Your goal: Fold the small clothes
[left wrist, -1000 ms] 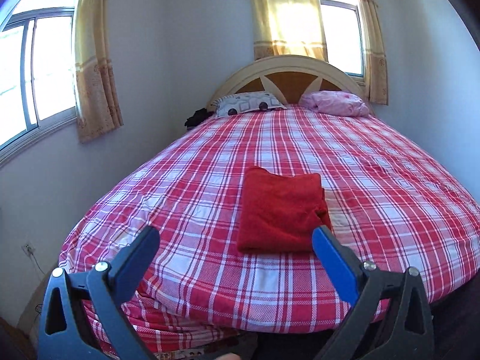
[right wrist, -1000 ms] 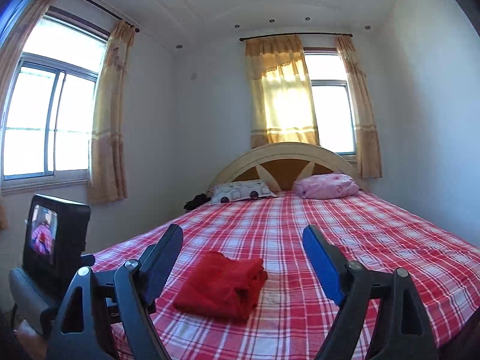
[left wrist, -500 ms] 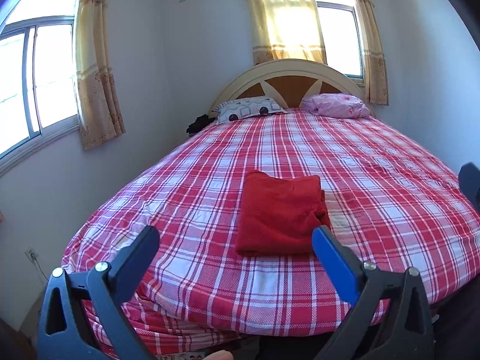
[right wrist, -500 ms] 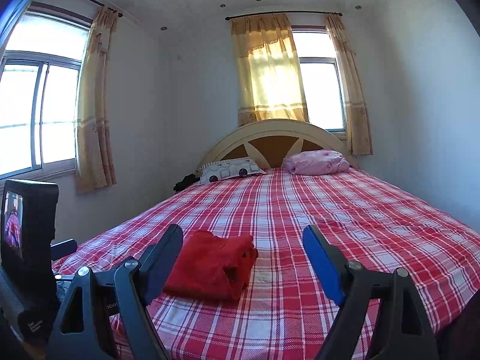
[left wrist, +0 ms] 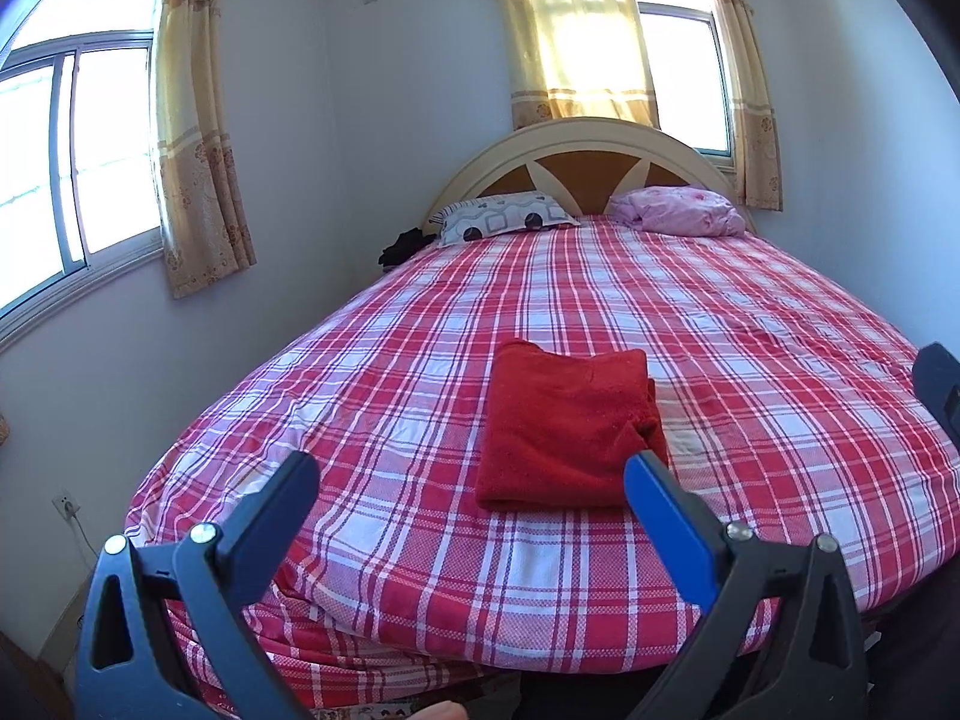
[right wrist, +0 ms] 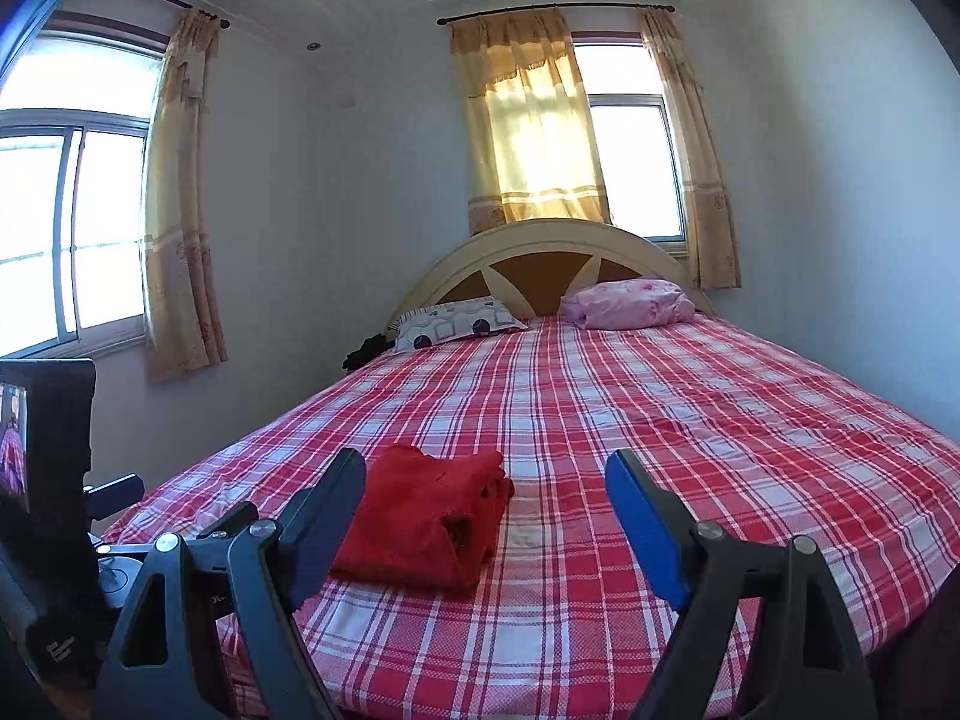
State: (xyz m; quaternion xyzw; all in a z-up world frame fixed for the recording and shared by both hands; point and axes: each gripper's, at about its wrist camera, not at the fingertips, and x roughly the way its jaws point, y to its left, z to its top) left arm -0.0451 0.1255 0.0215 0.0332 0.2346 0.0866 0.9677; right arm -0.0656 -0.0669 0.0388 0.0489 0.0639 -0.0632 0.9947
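Two claws gaping, empty | left claw [left wrist: 471, 474], right claw [right wrist: 486, 483] | folded red fleece garment [left wrist: 570, 429] on red-checked bed [left wrist: 750, 360], beyond both, untouched

Red folded garment [left wrist: 567, 429] on red-and-white plaid bedsheet [left wrist: 750, 348]

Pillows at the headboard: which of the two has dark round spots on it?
The grey-and-white patterned pillow, on the left by the corner wall. The other pillow, on the right, is pink all over.
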